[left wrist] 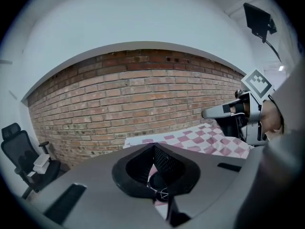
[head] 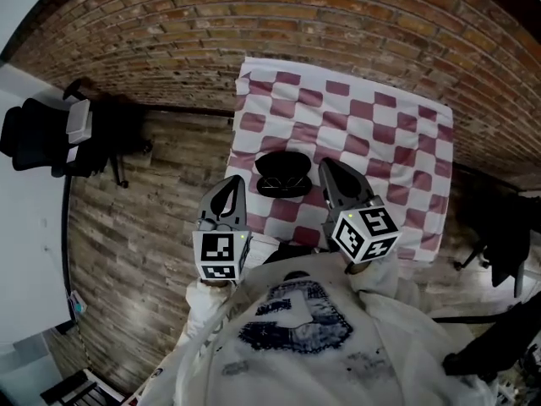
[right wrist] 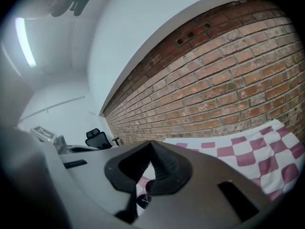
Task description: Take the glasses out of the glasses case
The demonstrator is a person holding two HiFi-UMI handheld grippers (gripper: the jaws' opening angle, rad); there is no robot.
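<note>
A black oval glasses case (head: 284, 174) lies on the red-and-white checkered cloth (head: 380, 134) near the table's front edge. I cannot see any glasses. My left gripper (head: 239, 178) hovers just left of the case, over the cloth's left edge, with its jaws shut and nothing between them. My right gripper (head: 324, 162) is just right of the case and is also shut and empty. In the left gripper view the closed jaws (left wrist: 153, 146) point at the cloth and brick wall, with the right gripper (left wrist: 209, 112) at the right. The right gripper view shows its jaw tips (right wrist: 151, 142) meeting.
A brick wall (head: 279, 24) runs behind the table. A black office chair (head: 51, 134) stands on the wooden floor (head: 144, 227) at the left, and another dark chair (head: 507, 235) at the right. The person's white sweatshirt (head: 296, 328) fills the bottom of the head view.
</note>
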